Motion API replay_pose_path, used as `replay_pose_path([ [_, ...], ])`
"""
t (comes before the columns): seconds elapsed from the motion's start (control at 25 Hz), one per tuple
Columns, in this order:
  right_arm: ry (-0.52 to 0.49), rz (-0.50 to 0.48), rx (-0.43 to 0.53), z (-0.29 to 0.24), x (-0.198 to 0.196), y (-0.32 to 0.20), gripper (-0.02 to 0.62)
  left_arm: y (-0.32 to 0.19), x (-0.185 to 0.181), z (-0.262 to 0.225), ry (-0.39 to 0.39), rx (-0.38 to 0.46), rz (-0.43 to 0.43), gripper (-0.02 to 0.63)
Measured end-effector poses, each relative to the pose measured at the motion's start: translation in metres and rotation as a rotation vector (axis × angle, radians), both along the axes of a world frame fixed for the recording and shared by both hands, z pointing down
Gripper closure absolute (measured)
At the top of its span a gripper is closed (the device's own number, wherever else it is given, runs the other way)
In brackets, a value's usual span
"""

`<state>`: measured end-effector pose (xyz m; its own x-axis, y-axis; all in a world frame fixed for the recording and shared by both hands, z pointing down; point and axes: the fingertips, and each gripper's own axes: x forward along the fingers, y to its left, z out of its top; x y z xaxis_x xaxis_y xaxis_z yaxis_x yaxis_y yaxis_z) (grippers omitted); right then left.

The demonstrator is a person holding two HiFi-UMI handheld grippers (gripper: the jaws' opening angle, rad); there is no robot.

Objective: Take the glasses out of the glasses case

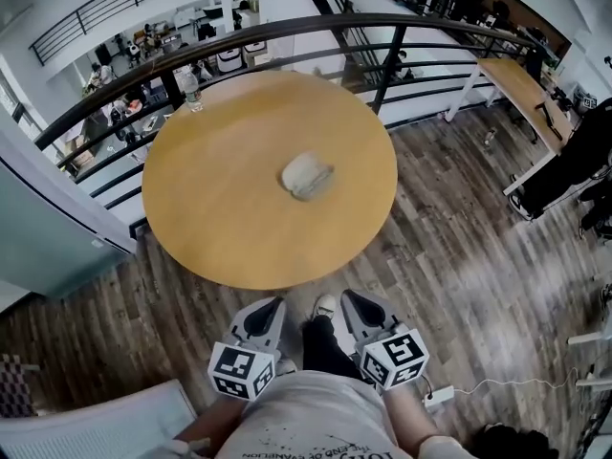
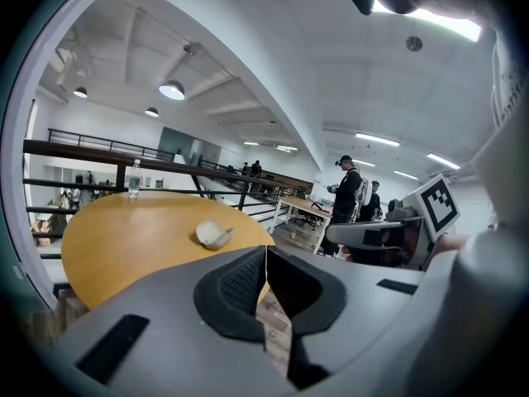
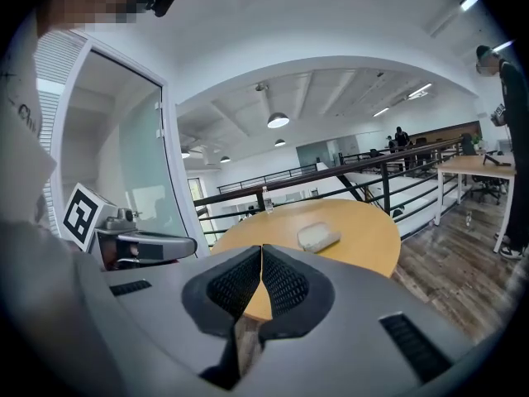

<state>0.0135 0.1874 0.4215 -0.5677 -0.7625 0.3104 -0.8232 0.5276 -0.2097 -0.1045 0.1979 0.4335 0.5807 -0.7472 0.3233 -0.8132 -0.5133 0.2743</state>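
Observation:
A pale grey glasses case (image 1: 306,174) lies near the middle of the round wooden table (image 1: 220,208); it also shows as a small light shape, the case (image 2: 213,235) in the left gripper view and the case (image 3: 318,236) in the right gripper view. No glasses are visible. My left gripper (image 1: 266,316) and right gripper (image 1: 360,309) hang close to my body, below the table's near edge and well short of the case. Both are shut with nothing between the jaws, left gripper (image 2: 265,259), right gripper (image 3: 261,259).
A water bottle (image 1: 191,90) stands at the table's far left edge by a black railing (image 1: 382,65). Wooden floor surrounds the table. A long desk (image 1: 521,89) stands far right. People (image 2: 347,197) stand beyond the table in the left gripper view.

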Motion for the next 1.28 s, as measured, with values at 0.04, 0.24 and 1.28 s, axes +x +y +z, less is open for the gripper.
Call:
replay_pose_path([
  [0.04, 0.006, -0.004, 0.004, 0.000, 0.002, -0.014, 0.569, -0.014, 0.002, 0.001, 0.000, -0.002, -0.002, 0.580],
  [0.24, 0.013, -0.033, 0.005, -0.006, 0.020, -0.092, 0.569, -0.090, 0.025, -0.006, -0.010, 0.006, -0.003, 0.580],
  [1.28, 0.022, -0.122, -0.013, -0.017, 0.069, -0.248, 0.569, -0.245, 0.086, -0.023, -0.034, -0.013, -0.035, 0.580],
])
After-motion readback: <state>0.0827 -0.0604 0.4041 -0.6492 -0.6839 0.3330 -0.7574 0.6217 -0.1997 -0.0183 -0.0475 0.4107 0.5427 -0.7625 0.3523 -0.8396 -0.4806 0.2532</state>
